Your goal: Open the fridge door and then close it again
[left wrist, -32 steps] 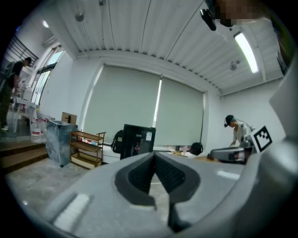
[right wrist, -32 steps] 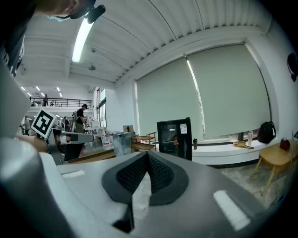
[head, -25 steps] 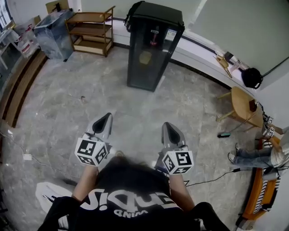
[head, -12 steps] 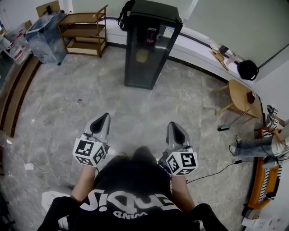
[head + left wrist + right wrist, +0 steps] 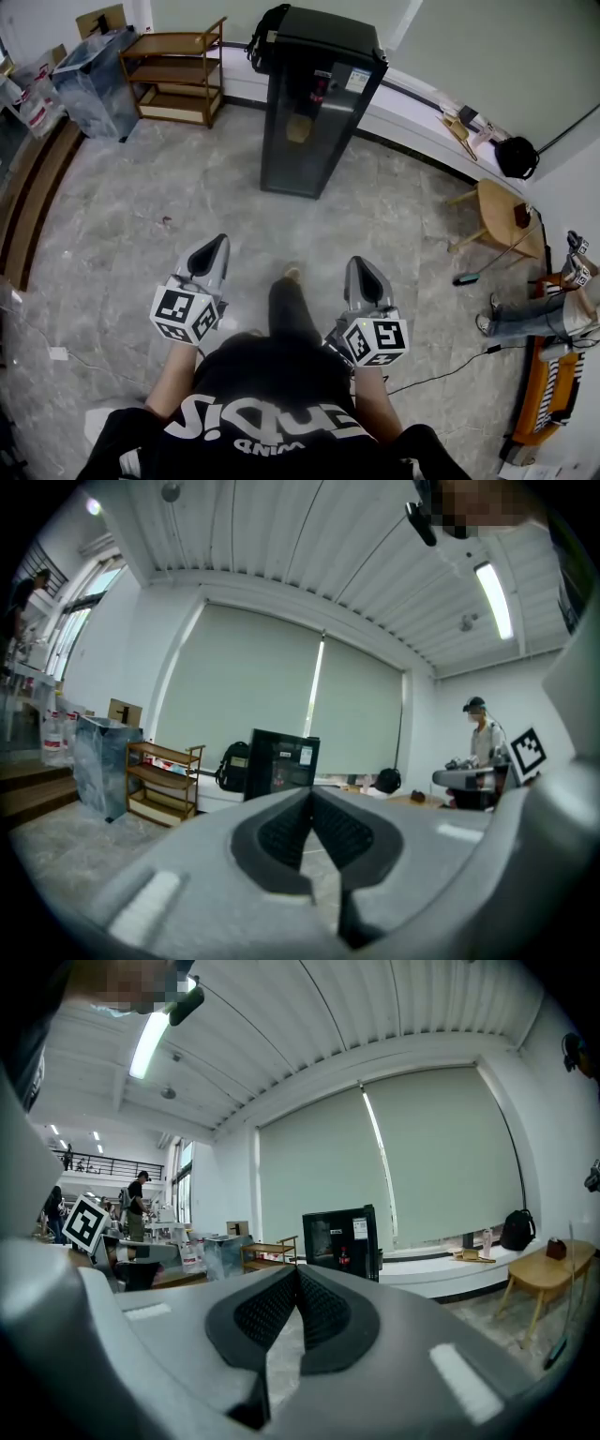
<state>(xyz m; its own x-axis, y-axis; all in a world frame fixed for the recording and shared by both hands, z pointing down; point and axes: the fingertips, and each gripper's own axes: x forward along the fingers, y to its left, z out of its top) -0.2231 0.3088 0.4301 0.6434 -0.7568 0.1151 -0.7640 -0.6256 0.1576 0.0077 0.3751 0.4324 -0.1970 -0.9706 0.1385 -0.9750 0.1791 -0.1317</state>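
A tall black fridge (image 5: 314, 108) with a glass door stands shut against the far wall, well ahead of me across the grey floor. It also shows small in the left gripper view as the fridge (image 5: 281, 764) and in the right gripper view as the fridge (image 5: 342, 1240). My left gripper (image 5: 218, 246) points level toward it, jaws shut and empty. My right gripper (image 5: 359, 266) is beside it, likewise shut with nothing between its pads. Both are held in front of my body, far from the fridge.
A wooden shelf unit (image 5: 178, 67) and a plastic-wrapped bin (image 5: 91, 80) stand left of the fridge. A black backpack (image 5: 262, 25) sits behind it. A round wooden stool (image 5: 499, 214) and a seated person's legs (image 5: 525, 319) are at right. A cable (image 5: 441, 370) runs along the floor.
The fridge has shifted slightly in the head view as I step forward; a foot now shows between the grippers. Both grippers stay shut and keep their pose.
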